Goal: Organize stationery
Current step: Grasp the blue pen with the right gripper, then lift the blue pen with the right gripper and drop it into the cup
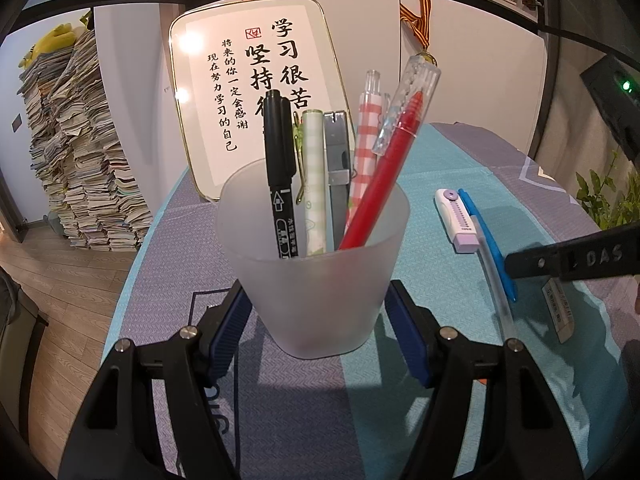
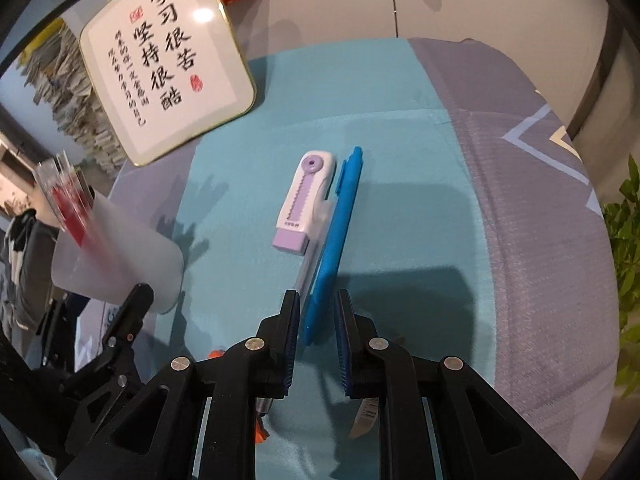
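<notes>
A frosted plastic cup (image 1: 316, 280) stands on the cloth and holds a black marker (image 1: 280, 176), a red pen (image 1: 380, 184) and several other pens. My left gripper (image 1: 316, 312) is shut on the cup, one blue pad on each side. In the right wrist view the cup (image 2: 120, 268) is at the left, blurred. A blue pen (image 2: 334, 248), a clear pen (image 2: 316, 240) and a white-and-purple eraser (image 2: 306, 200) lie side by side. My right gripper (image 2: 318, 316) is open, its pads on either side of the blue pen's near end.
A gold-rimmed plaque (image 1: 248, 88) with calligraphy leans against the wall behind the cup. The table has a teal and purple cloth (image 2: 400, 160). A tall stack of papers (image 1: 80, 152) stands on the floor at left. A plant (image 2: 624, 240) is at right.
</notes>
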The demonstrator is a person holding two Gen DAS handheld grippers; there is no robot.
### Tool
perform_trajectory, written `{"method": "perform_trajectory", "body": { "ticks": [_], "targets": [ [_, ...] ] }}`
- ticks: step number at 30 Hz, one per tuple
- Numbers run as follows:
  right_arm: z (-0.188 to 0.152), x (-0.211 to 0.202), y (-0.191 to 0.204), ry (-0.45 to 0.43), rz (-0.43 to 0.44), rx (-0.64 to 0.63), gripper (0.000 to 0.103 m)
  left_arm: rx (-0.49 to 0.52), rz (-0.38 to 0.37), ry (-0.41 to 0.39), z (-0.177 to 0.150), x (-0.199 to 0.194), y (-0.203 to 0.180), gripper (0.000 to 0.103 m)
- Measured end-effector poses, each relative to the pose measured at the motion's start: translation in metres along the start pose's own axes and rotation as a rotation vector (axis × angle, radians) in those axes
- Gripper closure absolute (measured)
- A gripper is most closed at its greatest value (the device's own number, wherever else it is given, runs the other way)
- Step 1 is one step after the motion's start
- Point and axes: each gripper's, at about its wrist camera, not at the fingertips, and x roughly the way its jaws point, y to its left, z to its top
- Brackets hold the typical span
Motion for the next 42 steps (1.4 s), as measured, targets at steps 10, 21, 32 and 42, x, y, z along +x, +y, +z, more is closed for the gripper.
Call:
{"method": "perform_trajectory", "body": {
  "ticks": [10,21,32,42],
  "targets": [
    [0.001,0.013,0.007,-0.002,-0.166,-0.050,0.078,0.000,0.000,0.000,0.000,0.000,0.000,0.035],
    [-0.006,0.000,-0.031,0.011,-0.224,-0.029,0.092,0.001,0.001,0.000,0.000,0.000,-0.001,0.035],
    [0.027,-0.020,-0.032,-0.113,-0.211,-0.047,0.052,0.001,0.001,0.001,0.000,0.000,0.000,0.035],
    [0.073,0.036,-0.039,-0.009,-0.246,-0.036,0.053,0.000,0.000,0.005,0.000,0.001,0.000,0.035]
  ]
}}
